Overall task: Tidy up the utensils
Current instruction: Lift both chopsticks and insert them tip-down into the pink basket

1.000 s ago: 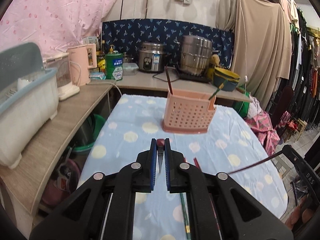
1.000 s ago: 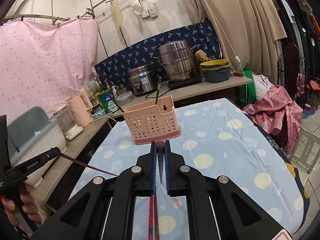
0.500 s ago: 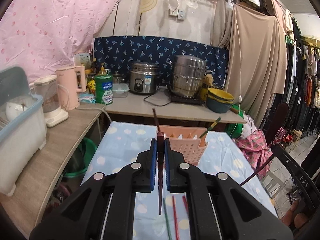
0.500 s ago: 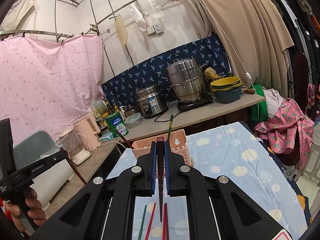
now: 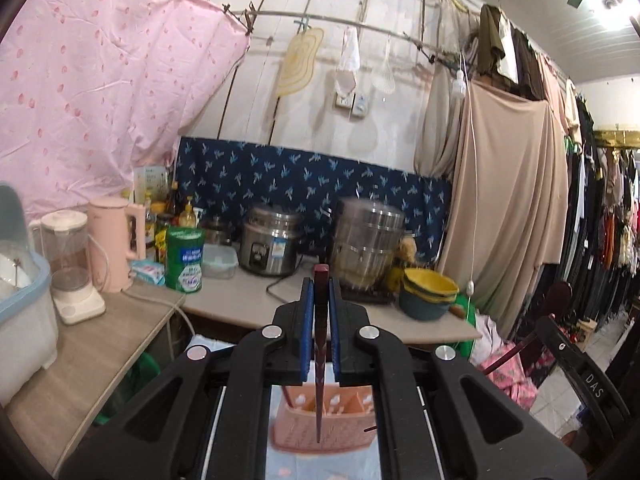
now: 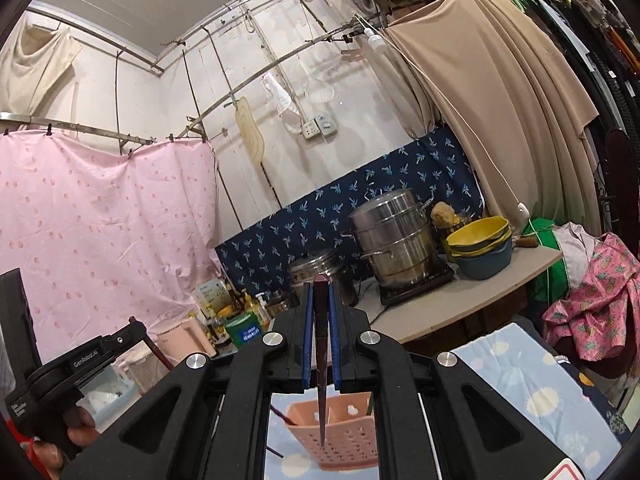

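My left gripper (image 5: 320,292) is shut on a dark red chopstick (image 5: 319,360) that hangs tip-down between the blue pads. Below it, seen through the gripper frame, stands the pink perforated utensil basket (image 5: 320,420) with a chopstick inside. My right gripper (image 6: 320,296) is shut on another dark red chopstick (image 6: 321,380), its tip pointing down over the same pink basket (image 6: 340,436), which holds a couple of sticks. The left gripper (image 6: 120,340) shows at the right wrist view's left edge, held by a hand (image 6: 60,448), with its chopstick slanting down.
A counter (image 5: 240,304) behind carries a rice cooker (image 5: 272,244), steel steamer pot (image 5: 370,236), stacked yellow and blue bowls (image 5: 428,292), a green can, pink kettle and blender. A dish rack (image 5: 20,312) sits at left. The dotted blue tablecloth (image 6: 520,392) covers the table.
Both grippers have risen and tilted up with their chopsticks. The basket has dropped from mid-frame to below the jaws, and the tablecloth has nearly left view.
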`<act>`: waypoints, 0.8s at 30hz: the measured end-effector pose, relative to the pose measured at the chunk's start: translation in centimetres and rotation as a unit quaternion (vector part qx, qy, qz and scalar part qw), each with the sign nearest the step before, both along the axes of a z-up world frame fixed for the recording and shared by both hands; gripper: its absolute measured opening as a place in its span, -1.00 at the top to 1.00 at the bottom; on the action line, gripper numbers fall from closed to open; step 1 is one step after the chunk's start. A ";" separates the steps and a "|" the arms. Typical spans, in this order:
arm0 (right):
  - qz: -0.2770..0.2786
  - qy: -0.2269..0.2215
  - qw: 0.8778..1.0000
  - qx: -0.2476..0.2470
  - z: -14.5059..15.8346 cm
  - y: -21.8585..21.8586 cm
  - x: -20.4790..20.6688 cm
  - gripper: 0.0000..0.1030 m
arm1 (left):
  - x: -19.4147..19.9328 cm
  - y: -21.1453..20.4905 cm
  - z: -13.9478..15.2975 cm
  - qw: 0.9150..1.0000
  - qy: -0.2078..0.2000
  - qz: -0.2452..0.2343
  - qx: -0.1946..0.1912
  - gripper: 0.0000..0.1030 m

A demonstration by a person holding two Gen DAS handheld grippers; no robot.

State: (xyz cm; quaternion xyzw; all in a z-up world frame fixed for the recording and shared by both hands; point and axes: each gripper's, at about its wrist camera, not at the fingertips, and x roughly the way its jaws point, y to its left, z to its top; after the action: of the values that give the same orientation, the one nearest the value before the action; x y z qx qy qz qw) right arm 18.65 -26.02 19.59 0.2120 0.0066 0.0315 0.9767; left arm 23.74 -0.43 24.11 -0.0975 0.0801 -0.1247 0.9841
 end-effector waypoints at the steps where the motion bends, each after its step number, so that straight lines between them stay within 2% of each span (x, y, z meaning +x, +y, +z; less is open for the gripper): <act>1: -0.003 -0.003 1.000 -0.001 0.2 0.0 0.6 0.86 | 0.6 -0.2 0.1 1.000 -0.006 0.001 -0.003 0.86; 6: -0.013 -0.005 1.000 -0.008 0.0 0.3 3.8 0.86 | 3.4 -1.2 -0.2 1.000 -0.016 0.018 -0.004 0.86; 12: -0.012 0.019 0.999 -0.027 -1.6 1.1 7.5 0.86 | 6.1 -1.9 -2.0 1.000 -0.014 0.026 -0.001 0.86; 19: -0.002 0.044 0.998 -0.053 -3.4 2.2 9.8 0.86 | 7.9 -2.2 -4.7 1.000 0.018 0.021 0.007 0.86; 24: 0.008 0.066 0.996 -0.055 -5.0 2.9 10.1 0.86 | 8.0 -2.2 -6.0 0.999 0.039 0.017 0.011 0.85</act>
State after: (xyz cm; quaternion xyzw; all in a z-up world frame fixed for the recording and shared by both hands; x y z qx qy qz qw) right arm 28.79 -23.14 14.60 0.1598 0.0749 0.0247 0.9840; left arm 31.76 -2.61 18.06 -0.0924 0.1179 -0.1030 0.9833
